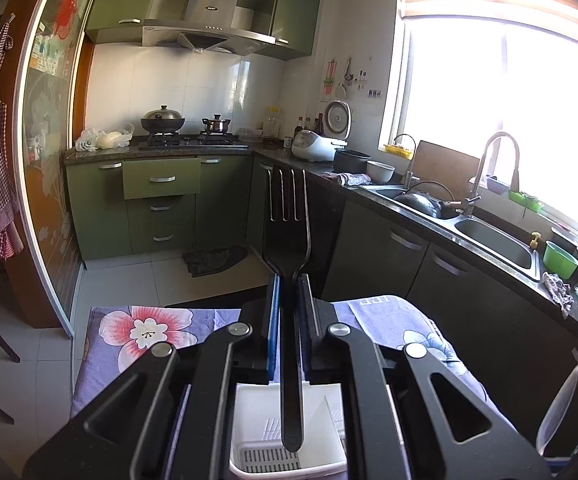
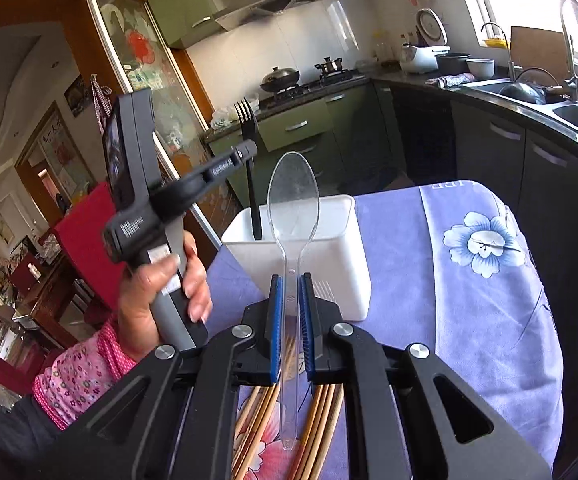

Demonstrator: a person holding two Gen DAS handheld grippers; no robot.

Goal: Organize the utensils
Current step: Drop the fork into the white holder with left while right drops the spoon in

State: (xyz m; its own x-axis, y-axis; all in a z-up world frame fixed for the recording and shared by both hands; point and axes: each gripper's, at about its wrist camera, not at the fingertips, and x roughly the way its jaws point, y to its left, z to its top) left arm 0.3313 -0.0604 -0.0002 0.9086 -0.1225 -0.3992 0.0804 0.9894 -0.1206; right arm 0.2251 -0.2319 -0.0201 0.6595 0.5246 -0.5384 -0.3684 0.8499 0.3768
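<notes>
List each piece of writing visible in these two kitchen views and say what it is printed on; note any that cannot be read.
Range hood: small logo, too blurred to read.
Left gripper: white lettering on its arm and body, too blurred to read.
Tablecloth: letters at the far edge, upside down, not legible.
Wall stickers: too small.

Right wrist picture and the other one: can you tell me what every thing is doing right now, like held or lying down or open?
left gripper: shut on the black fork
black fork: held, tines up, handle end over the white holder
right gripper: shut on the clear spoon
clear spoon: held, bowl up
white holder: upright on the floral cloth
chopsticks: lying on the cloth
rice cooker: lid open
wok: lid on
</notes>
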